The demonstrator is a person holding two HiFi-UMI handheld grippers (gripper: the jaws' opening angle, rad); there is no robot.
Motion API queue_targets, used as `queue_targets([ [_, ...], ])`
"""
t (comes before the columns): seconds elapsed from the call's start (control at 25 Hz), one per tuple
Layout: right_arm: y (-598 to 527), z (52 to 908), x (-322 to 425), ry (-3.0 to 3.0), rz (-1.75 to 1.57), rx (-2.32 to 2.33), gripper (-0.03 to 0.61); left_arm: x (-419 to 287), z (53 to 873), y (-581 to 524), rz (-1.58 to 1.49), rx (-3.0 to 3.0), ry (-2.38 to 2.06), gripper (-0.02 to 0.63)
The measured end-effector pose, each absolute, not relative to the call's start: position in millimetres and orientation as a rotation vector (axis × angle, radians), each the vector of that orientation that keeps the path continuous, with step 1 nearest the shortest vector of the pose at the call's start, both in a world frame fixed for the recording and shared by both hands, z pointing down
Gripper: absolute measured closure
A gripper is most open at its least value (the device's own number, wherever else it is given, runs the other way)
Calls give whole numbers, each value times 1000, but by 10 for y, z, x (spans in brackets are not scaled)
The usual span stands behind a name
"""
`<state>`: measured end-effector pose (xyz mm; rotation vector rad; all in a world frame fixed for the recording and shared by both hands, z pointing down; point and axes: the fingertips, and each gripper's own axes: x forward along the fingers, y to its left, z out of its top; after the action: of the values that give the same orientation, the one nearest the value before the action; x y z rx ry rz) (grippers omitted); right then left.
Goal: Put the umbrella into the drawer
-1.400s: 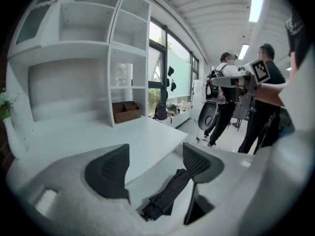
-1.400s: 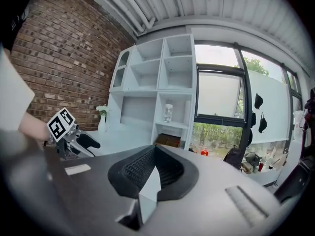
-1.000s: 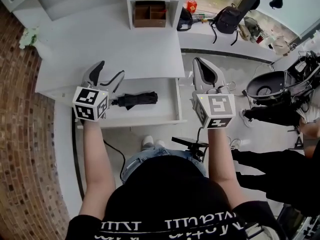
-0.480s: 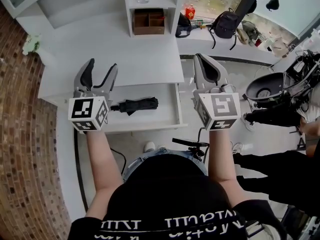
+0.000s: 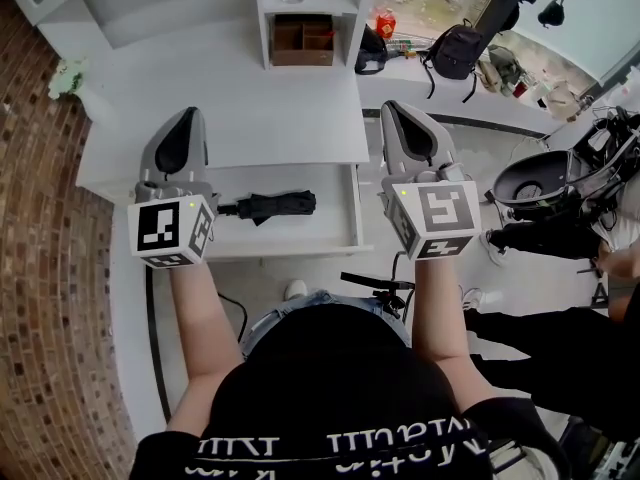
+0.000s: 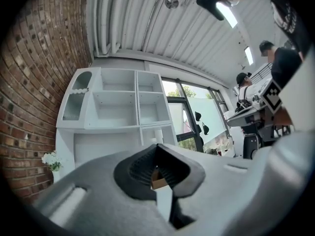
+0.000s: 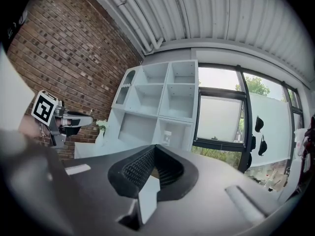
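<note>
Umbrella (image 5: pixel 270 205): folded, black, lying flat inside the open drawer (image 5: pixel 352 213), lengthwise along it, handle end toward the left. No gripper is touching it.

Left gripper (image 5: pixel 189 115): jaws have just been closing and are now seen pressed together in the left gripper view, nothing between them. It is held level over the desk (image 5: pixel 240 108), above the drawer's left end and clear of the umbrella.

Right gripper (image 5: pixel 393 107): jaws likewise brought together, empty. It is held level beyond the drawer's right end, apart from everything.

Step in hand, as judged: the placing itself appears done, since the umbrella is lodged in the drawer and released. Both tools are drawn off. The drawer is left pulled out.

Next move, as judged: if the drawer is to be shut, one gripper would need to be lowered to the drawer front (image 5: pixel 290 250) and a straight push applied toward the desk, jaws kept narrow. The front lies on the near side, so a gripper would have to be brought back round it first.

To be checked: whether the umbrella sits wholly below the desk edge cannot be told from above; a raised fold might be caught as the drawer slides in.
</note>
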<state>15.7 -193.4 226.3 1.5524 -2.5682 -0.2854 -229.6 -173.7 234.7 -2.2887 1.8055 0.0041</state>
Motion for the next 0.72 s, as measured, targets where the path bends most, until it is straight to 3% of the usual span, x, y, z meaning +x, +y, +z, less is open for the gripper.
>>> queue_targets([
  [0.72,-1902,2036,141,-2649,-382,1561,569,-2276,2155,-1675,41,-2264,1777,615],
])
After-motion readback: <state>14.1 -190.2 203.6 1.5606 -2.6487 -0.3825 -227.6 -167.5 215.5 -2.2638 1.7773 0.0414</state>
